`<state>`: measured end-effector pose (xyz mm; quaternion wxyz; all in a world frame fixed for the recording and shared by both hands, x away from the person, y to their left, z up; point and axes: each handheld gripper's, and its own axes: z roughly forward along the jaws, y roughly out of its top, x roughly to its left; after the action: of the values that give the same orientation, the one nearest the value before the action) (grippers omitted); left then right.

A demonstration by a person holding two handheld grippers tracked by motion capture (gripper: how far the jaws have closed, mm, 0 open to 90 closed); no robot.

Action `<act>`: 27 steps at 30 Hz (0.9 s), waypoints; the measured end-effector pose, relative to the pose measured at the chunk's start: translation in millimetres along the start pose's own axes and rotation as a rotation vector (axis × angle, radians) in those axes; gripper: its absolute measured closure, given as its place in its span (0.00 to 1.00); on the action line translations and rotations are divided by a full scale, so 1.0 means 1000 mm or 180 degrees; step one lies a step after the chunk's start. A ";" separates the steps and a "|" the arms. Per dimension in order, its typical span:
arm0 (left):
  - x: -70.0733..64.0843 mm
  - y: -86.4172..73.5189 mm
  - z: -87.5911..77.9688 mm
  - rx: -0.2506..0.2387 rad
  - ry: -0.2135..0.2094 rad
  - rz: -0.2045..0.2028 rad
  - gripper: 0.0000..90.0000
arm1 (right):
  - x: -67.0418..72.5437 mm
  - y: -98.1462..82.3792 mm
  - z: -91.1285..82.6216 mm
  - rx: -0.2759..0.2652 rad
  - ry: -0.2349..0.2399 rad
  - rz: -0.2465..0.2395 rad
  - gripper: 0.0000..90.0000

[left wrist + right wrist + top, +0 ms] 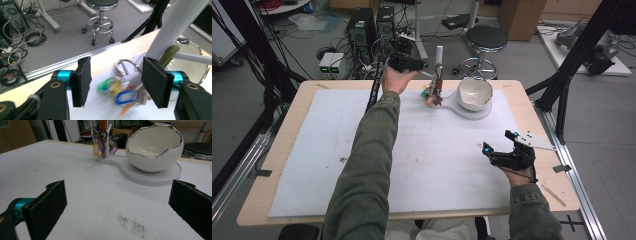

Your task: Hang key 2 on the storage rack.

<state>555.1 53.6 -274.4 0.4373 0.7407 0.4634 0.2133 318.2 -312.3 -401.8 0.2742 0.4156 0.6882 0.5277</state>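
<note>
A white stand (477, 114) at the table's far side carries an eggshell-shaped white bowl (474, 93) with a silver rim and a thin upright post (439, 55). A bunch of keys with coloured tags (432, 92) hangs at the post. My left gripper (419, 64) is held up just left of the post. In the left gripper view its jaws (116, 83) stand apart, with the metal key ring (125, 66) and blurred tags (125, 95) seen between and beyond them; neither pad touches them. My right gripper (500, 141) rests open near the front right, pointed toward the bowl (155, 147) and the keys (100, 140).
A white mat (437, 165) covers most of the wooden table. A small patch of dark specks (132, 225) lies in front of my right gripper. Beyond the far edge stand a black stool (484, 40), computer towers (362, 27) and cables. A black frame post (562, 95) rises at the right.
</note>
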 end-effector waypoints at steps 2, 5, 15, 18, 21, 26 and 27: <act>0.003 -0.002 -0.004 0.0009 0.0073 -0.0018 0.26 | 0.000 0.000 0.000 -0.0004 0.0001 -0.0007 0.01; 0.008 -0.007 -0.006 0.0069 0.0061 -0.0110 0.07 | 0.000 0.000 0.000 -0.0003 -0.0001 -0.0001 0.01; 0.017 -0.015 -0.024 -0.0105 0.0014 -0.0136 0.02 | 0.000 0.001 0.000 -0.0023 -0.0035 0.0016 0.01; 0.018 -0.017 -0.028 -0.0135 -0.0062 -0.0051 0.02 | 0.000 0.001 0.000 -0.0025 -0.0042 -0.0002 0.01; 0.019 -0.019 -0.033 -0.0102 -0.0101 -0.0008 0.02 | 0.000 0.001 -0.001 -0.0040 -0.0052 0.0000 0.01; 0.021 -0.024 -0.042 -0.0134 -0.0084 -0.0024 0.02 | 0.001 0.001 -0.001 -0.0033 -0.0044 -0.0003 0.01; 0.022 -0.025 -0.044 -0.0132 -0.0070 -0.0013 0.02 | 0.001 0.001 -0.001 -0.0036 -0.0047 -0.0009 0.01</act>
<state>521.8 97.4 -274.5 0.4580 0.7328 0.4556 0.2138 317.5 -312.1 -400.8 0.2824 0.4170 0.6838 0.5280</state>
